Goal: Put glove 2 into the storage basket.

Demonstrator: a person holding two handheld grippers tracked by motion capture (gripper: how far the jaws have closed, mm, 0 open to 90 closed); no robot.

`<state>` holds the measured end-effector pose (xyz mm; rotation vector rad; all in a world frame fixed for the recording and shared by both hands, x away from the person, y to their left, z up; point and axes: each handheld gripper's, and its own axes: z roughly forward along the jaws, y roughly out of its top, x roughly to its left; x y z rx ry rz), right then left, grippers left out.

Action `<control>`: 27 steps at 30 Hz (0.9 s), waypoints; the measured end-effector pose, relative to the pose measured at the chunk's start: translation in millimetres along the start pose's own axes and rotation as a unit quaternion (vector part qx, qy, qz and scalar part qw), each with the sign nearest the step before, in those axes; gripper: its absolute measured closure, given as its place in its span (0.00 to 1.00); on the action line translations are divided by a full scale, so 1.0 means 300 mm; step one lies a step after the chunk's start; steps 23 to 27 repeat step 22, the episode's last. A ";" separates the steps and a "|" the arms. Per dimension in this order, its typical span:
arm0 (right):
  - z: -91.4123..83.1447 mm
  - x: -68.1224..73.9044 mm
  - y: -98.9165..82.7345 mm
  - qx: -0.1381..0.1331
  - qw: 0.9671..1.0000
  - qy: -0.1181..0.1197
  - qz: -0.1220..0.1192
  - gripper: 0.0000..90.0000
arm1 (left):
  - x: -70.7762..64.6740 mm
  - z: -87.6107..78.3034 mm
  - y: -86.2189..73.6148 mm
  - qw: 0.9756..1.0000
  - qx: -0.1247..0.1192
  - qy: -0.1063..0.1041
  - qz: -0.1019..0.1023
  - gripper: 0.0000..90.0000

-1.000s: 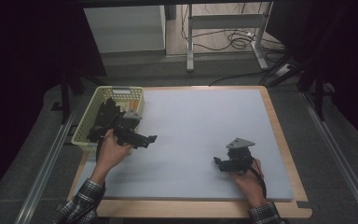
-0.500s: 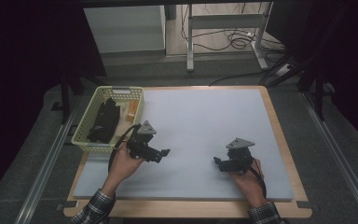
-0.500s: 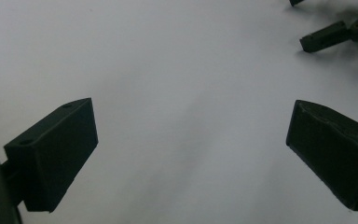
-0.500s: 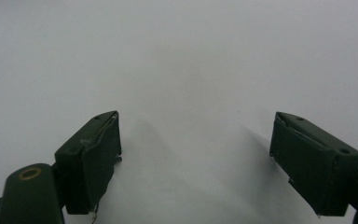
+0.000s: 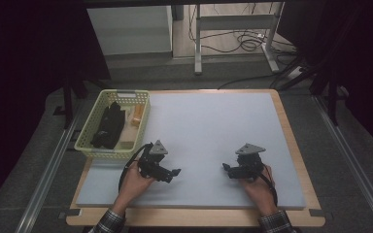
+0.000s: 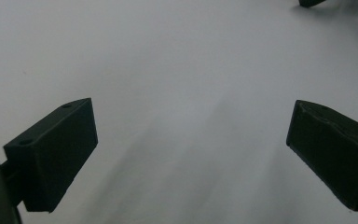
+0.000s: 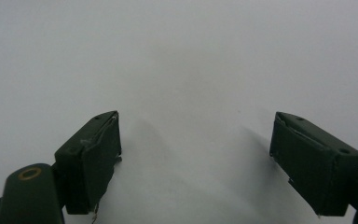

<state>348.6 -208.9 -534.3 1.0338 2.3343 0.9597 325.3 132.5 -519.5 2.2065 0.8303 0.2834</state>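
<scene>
My left gripper (image 5: 174,172) rests low over the pale grey mat (image 5: 209,126), near its front left, held by a hand. In the left gripper view its jaws stand wide apart with bare mat between them, so the left gripper (image 6: 191,154) is open and empty. My right gripper (image 5: 226,168) sits on the mat at the front right and points left toward the other one. Seen from its own camera, the right gripper (image 7: 196,158) is open with nothing between the jaws. The tip of the other gripper (image 6: 313,3) shows at the top right of the left gripper view.
A yellow-green plastic basket (image 5: 93,143) stands at the table's left edge, just behind the left hand. It holds a black bundle (image 5: 108,127) and an orange-tan piece (image 5: 137,115). The mat lies on a wooden board (image 5: 298,160). Cables (image 5: 243,41) lie on the floor beyond.
My left gripper has come away from the basket, moving right and toward the front of the mat, empty. The right gripper has stayed put.
</scene>
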 end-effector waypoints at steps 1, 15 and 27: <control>0.000 0.000 0.000 0.000 1.000 0.000 0.000 0.18 | 0.000 0.004 -0.007 1.000 0.002 0.001 0.000 0.02; 0.000 0.001 0.000 0.000 1.000 0.000 0.000 0.18 | 0.000 0.047 -0.090 1.000 0.017 0.017 -0.007 0.02; 0.000 0.000 -0.001 0.000 1.000 0.000 0.000 0.18 | -0.002 0.048 -0.091 1.000 0.016 0.018 -0.007 0.01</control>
